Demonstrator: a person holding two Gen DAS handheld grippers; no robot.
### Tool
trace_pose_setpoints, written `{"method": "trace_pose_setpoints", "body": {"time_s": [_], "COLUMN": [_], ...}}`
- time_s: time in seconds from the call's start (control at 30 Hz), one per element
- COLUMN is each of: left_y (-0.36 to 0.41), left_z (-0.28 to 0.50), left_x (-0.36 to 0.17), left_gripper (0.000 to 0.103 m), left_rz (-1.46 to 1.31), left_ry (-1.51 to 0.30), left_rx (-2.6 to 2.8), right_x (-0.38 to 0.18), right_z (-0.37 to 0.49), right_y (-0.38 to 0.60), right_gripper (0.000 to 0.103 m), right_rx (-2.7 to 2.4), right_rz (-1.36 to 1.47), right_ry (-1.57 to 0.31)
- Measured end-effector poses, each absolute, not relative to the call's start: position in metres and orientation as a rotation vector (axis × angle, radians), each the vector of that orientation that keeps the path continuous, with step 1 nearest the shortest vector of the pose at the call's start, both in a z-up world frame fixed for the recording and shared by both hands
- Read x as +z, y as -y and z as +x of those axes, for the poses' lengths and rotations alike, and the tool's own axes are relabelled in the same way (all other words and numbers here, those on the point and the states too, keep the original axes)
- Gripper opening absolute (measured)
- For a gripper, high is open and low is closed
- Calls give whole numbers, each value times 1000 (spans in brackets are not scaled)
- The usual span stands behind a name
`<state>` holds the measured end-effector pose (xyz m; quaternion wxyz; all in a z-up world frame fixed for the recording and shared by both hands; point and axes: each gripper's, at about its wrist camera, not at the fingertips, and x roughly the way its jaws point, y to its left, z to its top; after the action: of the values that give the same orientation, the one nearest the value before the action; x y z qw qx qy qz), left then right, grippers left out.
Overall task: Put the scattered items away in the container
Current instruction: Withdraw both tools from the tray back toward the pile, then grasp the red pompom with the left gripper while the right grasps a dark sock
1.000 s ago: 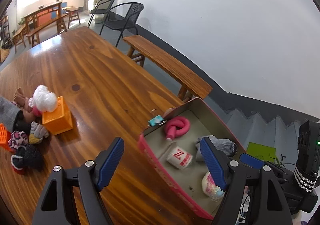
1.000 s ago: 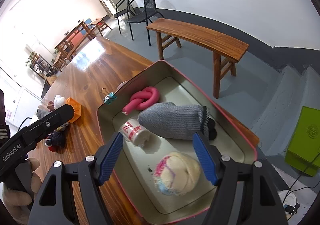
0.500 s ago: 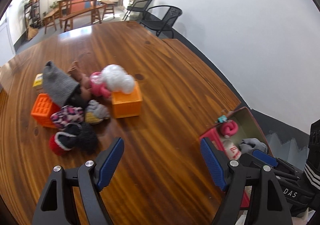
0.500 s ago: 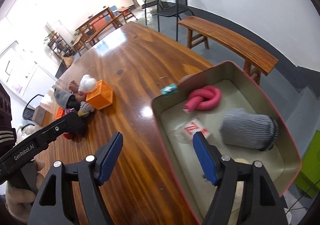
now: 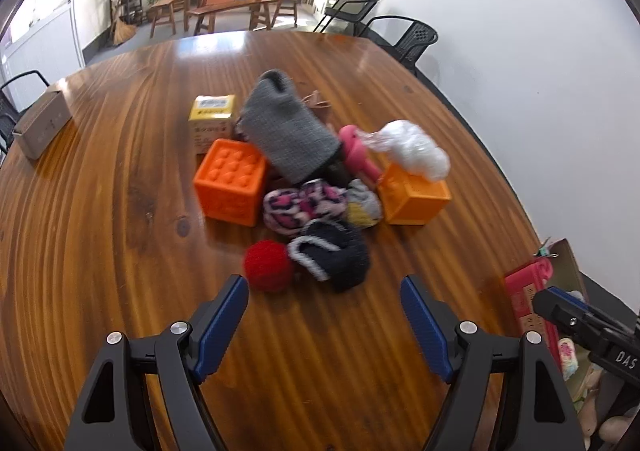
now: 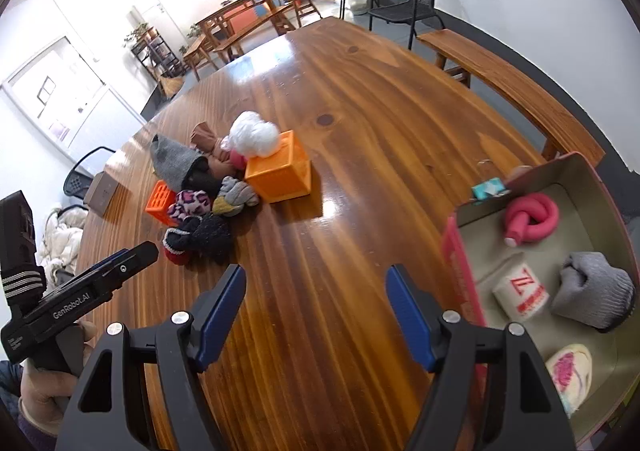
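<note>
Between picks. Left tool (image 5: 324, 291) spread, empty, over the table (image 5: 100, 211) near the pile: red-and-dark sock (image 5: 316, 261) nearest. Right tool (image 6: 316, 283) spread, empty. Box (image 6: 456, 251) at the table's right edge. Next: lower, pinch sock, carry across.

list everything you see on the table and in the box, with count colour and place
table: 1, brown wood, under everything
box: 1, pink outside, table's right edge
orange cubes: 2, flanking the pile
grey sock: 1, atop the pile
rolled socks: several, mixed colours, pile front
white fluff: 1, on right cube
yellow carton: 1, behind left cube
in box: pink knot, white roll, grey sock, pink-cream ball
left hand-held gripper: open, empty
right hand-held gripper: open, empty
</note>
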<state>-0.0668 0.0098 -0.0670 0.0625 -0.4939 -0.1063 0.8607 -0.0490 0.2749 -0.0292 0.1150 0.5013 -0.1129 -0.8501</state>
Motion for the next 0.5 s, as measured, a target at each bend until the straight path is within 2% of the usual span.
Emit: {"method": "trace_pose_setpoints", "body": {"time_s": [0.5], "left_y": [18], "left_z": [-87], "left_x": [-111], "left_gripper": [80], "left_rz": [-1555], "left_ry": [258], "left_rx": [2517], "right_x": [-47], "right_z": [-68], "right_y": [-232], "right_gripper": [76], "right_rx": [-2433], "right_rz": [1541], "right_ry": [275]}}
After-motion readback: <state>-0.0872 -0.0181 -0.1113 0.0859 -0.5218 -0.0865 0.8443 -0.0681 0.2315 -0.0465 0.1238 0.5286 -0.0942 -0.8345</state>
